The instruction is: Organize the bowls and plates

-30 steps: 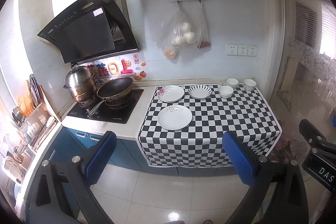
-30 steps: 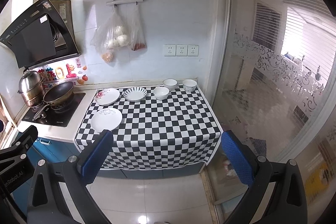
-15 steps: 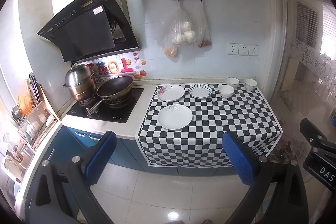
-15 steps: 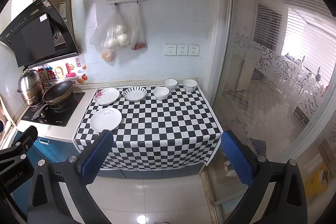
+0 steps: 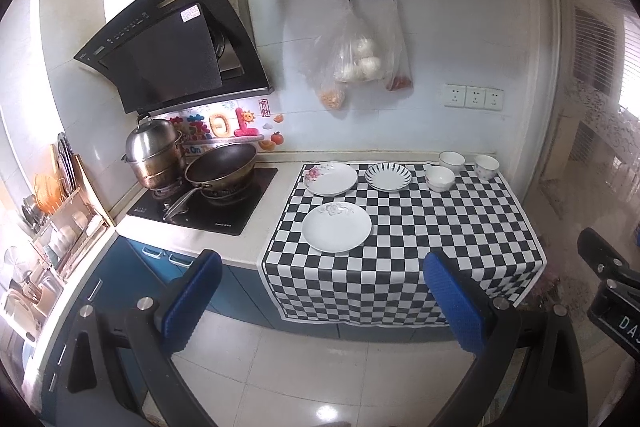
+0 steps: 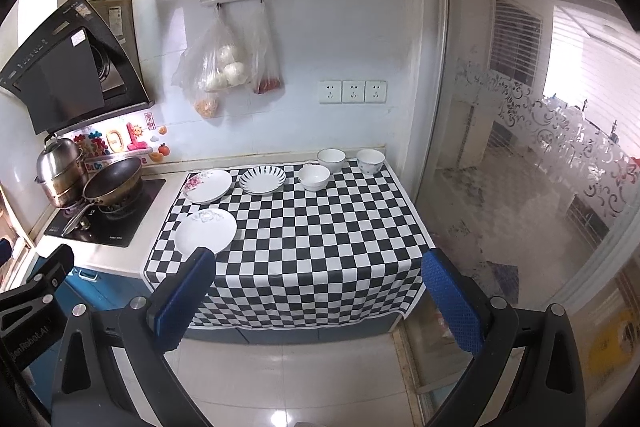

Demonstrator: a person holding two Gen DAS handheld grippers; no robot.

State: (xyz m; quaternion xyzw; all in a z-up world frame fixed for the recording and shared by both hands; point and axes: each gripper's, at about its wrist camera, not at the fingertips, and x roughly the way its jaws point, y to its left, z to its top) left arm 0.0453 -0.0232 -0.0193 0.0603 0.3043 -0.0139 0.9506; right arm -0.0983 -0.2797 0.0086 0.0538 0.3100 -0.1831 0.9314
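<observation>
- Left gripper (image 5: 322,297): jaws spread wide, nothing between the blue pads (image 5: 192,301). I've got it hanging over the floor, short of the counter edge.
- Right gripper (image 6: 316,301): same, jaws wide apart and empty, also off the counter. Its body shows at the right edge of the left view.
- Checkered cloth (image 5: 420,227) covers the right part of the counter and drapes over the front.
- Plain plate (image 5: 337,227) sits alone near the cloth's front left.
- Floral plate (image 5: 330,178) at back left; striped plate (image 5: 388,177) just beside it on the right, apart from it.
- Three bowls at back right: front bowl (image 5: 440,178), rear bowl (image 5: 451,159) right behind it, maybe touching, can't tell. Corner bowl (image 5: 486,166) stands apart near the cloth's right edge.
- All dishes upright, none stacked.
- Left of the cloth: stove (image 5: 208,201) with a wok (image 5: 222,167) and a steel pot (image 5: 154,157).
- Food bags (image 5: 356,61) hang on the wall above the plates.
</observation>
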